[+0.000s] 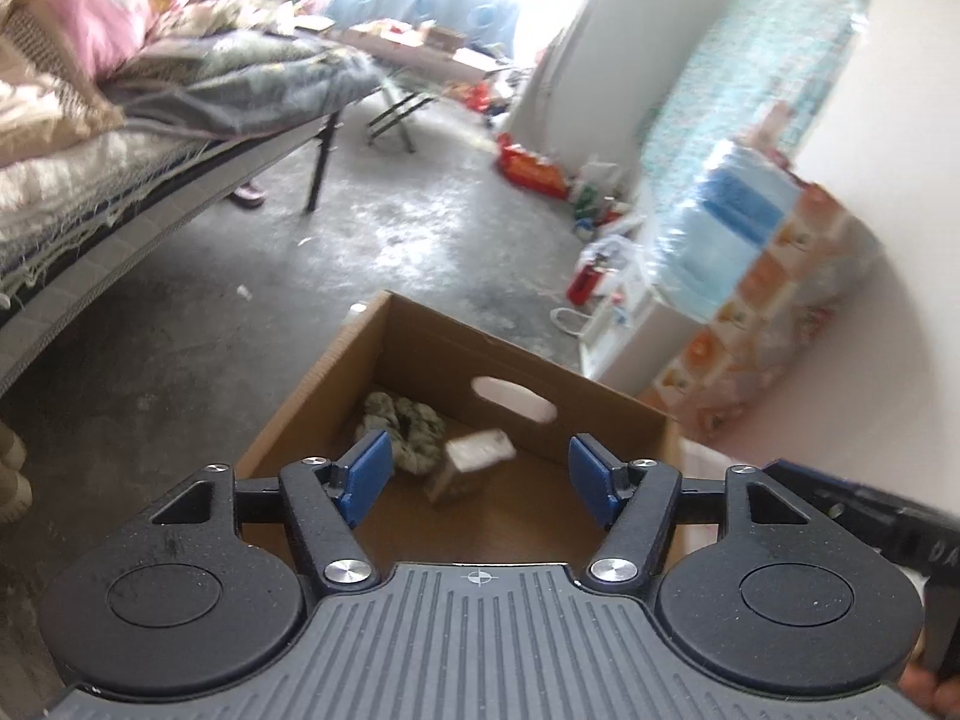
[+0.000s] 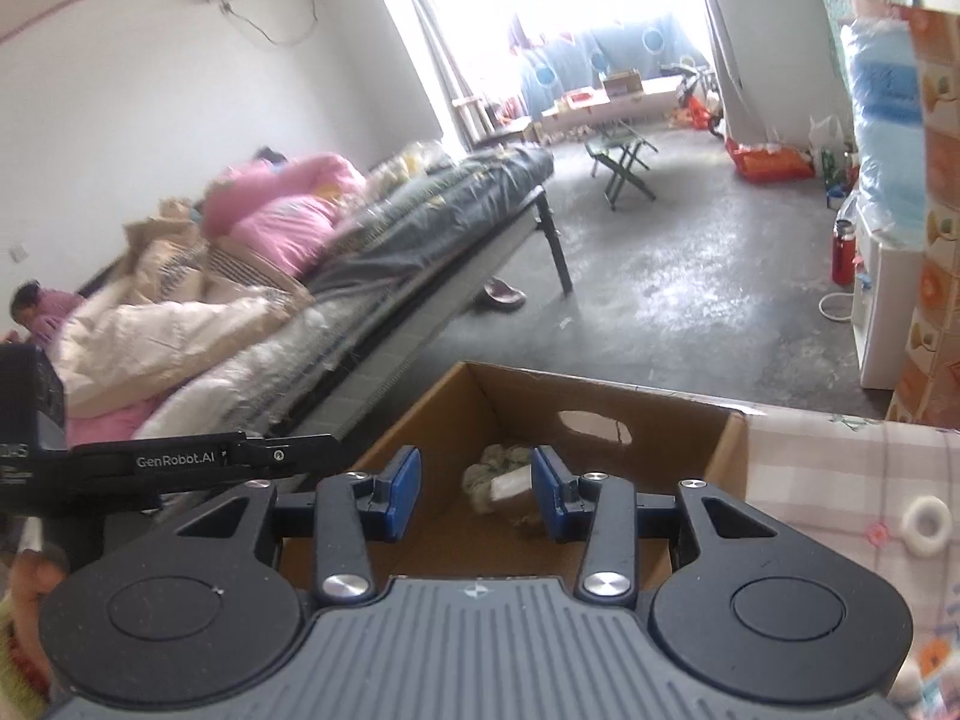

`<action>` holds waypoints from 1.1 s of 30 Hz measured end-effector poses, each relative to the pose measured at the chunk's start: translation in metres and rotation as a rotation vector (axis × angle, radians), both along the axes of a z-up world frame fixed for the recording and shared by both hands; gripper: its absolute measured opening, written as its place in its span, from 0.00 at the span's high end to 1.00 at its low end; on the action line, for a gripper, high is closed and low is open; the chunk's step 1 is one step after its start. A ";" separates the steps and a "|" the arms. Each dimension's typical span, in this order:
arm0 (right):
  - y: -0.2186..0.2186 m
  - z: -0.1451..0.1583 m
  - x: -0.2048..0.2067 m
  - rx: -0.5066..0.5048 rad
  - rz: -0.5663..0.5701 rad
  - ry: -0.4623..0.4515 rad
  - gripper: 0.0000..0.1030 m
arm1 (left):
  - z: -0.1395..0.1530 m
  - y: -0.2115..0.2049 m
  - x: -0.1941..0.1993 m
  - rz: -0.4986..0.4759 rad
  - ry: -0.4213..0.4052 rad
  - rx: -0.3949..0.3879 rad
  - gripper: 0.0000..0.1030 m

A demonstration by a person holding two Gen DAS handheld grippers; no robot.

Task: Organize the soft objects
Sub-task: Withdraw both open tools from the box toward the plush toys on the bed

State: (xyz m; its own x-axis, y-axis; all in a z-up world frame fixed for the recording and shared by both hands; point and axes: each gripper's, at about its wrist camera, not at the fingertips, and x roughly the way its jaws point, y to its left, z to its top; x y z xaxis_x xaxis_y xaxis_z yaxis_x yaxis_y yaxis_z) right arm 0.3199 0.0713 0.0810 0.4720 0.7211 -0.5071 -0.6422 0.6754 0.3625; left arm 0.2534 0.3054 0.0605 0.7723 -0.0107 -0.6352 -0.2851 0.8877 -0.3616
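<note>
An open cardboard box point(image 1: 432, 360) with a handle slot stands on the concrete floor. On its bottom lie a rolled green-and-white cloth point(image 1: 408, 420) and a small pale padded block point(image 1: 474, 456), which is blurred. My left gripper point(image 1: 480, 474) hovers above the box, open, with nothing between its blue pads. The right wrist view shows the same box point(image 2: 522, 414), the cloth point(image 2: 498, 459) and the pale block point(image 2: 510, 486) lying below my right gripper point(image 2: 477, 492). That gripper is open too, narrower, and nothing is gripped. The left gripper's body point(image 2: 180, 459) shows at the left.
A bed point(image 2: 420, 300) piled with pink and beige bedding point(image 2: 282, 222) runs along the left, with a person point(image 2: 30, 306) at its far end. A white cabinet point(image 2: 882, 312), stacked packs point(image 1: 750, 228) and a red bottle point(image 2: 843, 252) line the right wall. A checked cloth point(image 2: 840, 480) lies beside the box.
</note>
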 end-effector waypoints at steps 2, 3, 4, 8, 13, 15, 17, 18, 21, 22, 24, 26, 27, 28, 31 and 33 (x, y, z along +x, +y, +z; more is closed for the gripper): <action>-0.022 0.010 -0.022 0.016 0.002 -0.017 0.55 | 0.009 -0.010 -0.020 -0.037 -0.019 0.015 0.34; -0.034 0.015 -0.035 0.025 0.000 -0.030 0.42 | 0.014 -0.016 -0.030 -0.056 -0.025 0.025 0.33; -0.048 0.020 -0.048 0.034 -0.006 -0.044 0.36 | 0.018 -0.023 -0.039 -0.076 -0.030 0.035 0.29; -0.101 0.033 -0.099 0.052 -0.044 -0.105 0.26 | 0.028 -0.053 -0.078 -0.178 -0.044 0.068 0.18; -0.166 0.035 -0.151 0.058 -0.139 -0.127 0.17 | 0.024 -0.095 -0.113 -0.317 -0.040 0.089 0.06; -0.192 0.029 -0.168 0.073 -0.189 -0.124 0.12 | 0.022 -0.110 -0.124 -0.356 -0.050 0.085 0.03; -0.216 0.020 -0.183 0.088 -0.242 -0.114 0.12 | 0.018 -0.126 -0.134 -0.395 -0.072 0.087 0.02; -0.228 0.014 -0.191 0.092 -0.272 -0.109 0.12 | 0.015 -0.135 -0.139 -0.416 -0.082 0.094 0.02; -0.256 -0.008 -0.208 0.103 -0.351 -0.095 0.11 | 0.007 -0.166 -0.148 -0.478 -0.088 0.114 0.01; -0.263 -0.016 -0.212 0.106 -0.375 -0.090 0.11 | 0.003 -0.176 -0.150 -0.504 -0.090 0.114 0.01; -0.278 -0.033 -0.220 0.113 -0.422 -0.080 0.11 | -0.005 -0.194 -0.153 -0.557 -0.098 0.116 0.01; -0.288 -0.051 -0.225 0.113 -0.463 -0.072 0.11 | -0.014 -0.214 -0.157 -0.592 -0.105 0.142 0.01; -0.293 -0.061 -0.229 0.110 -0.482 -0.068 0.11 | -0.020 -0.224 -0.157 -0.610 -0.107 0.158 0.01; -0.296 -0.070 -0.230 0.108 -0.503 -0.061 0.11 | -0.025 -0.234 -0.160 -0.631 -0.107 0.171 0.01; -0.309 -0.093 -0.228 0.124 -0.560 -0.035 0.11 | -0.040 -0.263 -0.160 -0.696 -0.100 0.184 0.01; -0.316 -0.105 -0.223 0.157 -0.589 -0.011 0.11 | -0.046 -0.279 -0.156 -0.726 -0.110 0.192 0.01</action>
State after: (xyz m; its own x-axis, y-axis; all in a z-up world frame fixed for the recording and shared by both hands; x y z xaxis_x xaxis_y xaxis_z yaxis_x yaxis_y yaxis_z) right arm 0.0968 -0.2442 -0.0240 0.8190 0.4031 -0.4083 -0.1815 0.8571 0.4822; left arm 0.0973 0.0266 0.0142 0.6727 -0.4374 -0.5968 0.4238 0.8889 -0.1738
